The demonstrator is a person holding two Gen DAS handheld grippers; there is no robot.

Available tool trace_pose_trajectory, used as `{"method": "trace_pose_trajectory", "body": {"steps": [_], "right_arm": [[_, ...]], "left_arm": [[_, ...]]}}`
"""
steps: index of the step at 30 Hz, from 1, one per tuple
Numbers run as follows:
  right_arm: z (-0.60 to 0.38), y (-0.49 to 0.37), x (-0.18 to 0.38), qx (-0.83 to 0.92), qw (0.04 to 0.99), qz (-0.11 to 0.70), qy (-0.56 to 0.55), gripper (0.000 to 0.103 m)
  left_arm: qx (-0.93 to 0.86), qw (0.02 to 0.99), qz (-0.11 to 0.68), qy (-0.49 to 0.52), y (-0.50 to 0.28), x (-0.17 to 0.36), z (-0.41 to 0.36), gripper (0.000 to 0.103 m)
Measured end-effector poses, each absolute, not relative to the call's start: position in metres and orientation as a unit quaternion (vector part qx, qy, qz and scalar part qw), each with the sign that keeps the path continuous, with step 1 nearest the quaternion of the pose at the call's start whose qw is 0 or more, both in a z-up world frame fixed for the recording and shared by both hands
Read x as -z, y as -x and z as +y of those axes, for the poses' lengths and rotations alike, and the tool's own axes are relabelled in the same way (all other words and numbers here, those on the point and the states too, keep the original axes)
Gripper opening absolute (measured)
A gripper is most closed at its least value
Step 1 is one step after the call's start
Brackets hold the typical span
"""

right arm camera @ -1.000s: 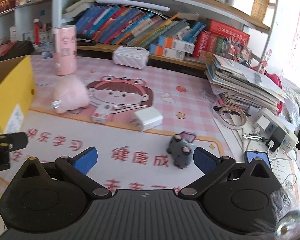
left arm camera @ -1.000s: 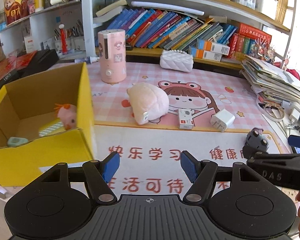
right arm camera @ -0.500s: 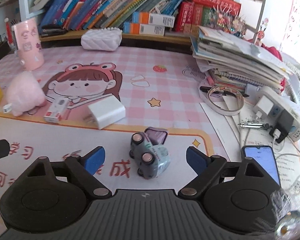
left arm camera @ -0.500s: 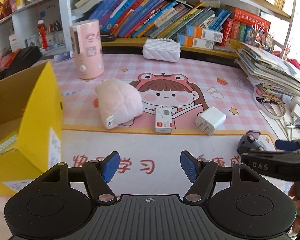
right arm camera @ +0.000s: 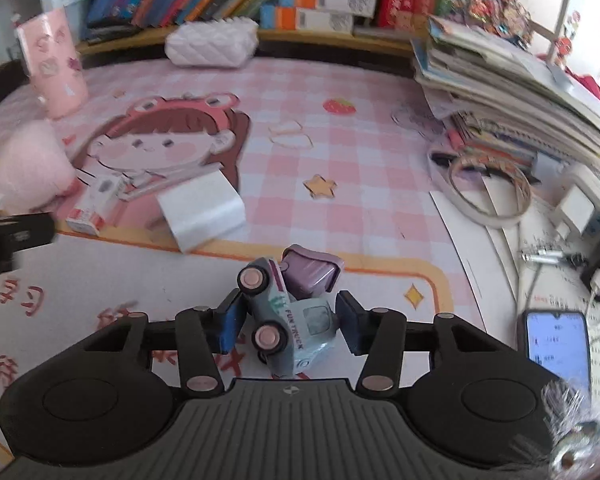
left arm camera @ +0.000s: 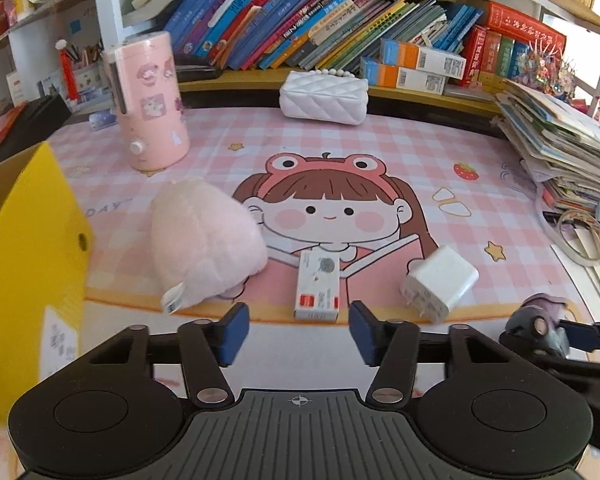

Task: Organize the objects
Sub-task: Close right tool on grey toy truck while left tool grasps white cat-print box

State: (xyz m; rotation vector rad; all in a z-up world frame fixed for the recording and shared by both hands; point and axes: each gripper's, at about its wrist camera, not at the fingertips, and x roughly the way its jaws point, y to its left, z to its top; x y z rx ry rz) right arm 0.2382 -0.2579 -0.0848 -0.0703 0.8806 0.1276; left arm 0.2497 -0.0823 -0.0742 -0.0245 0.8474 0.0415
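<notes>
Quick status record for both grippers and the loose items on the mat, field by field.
left gripper: closing, nothing between its pads, just short of the small white box
right gripper: closing around the toy truck, which lies on its side
pink plush: on the mat, left of the small white box
white charger: on the mat, right of that box
yellow box: at the left edge
phone: screen lit, right of the toy truck

Both grippers [left arm camera: 296,334] [right arm camera: 288,322] closing, seemingly downtilted
</notes>
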Motion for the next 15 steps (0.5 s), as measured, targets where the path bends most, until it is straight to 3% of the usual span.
{"method": "trace_pose_trajectory", "body": {"steps": [4, 10, 15], "right_arm": [[-0.254, -0.233, 0.072, -0.090, 0.913, 0.395, 0.050, 0.041], [-0.250, -0.228, 0.064, -0.121, 0.919, 0.370, 0.067, 0.041], [-0.252, -0.228, 0.062, -0.122, 0.922, 0.360, 0.072, 0.041]], "left_arm": [[-0.022, 0.908, 0.417, 0.010, -0.266, 0.084, -0.088, 0.047], [-0.022, 0.902, 0.432, 0.007, -0.286, 0.099, -0.094, 0.046], [-0.028, 0.899, 0.437, 0.005, -0.296, 0.108, -0.093, 0.037]]}}
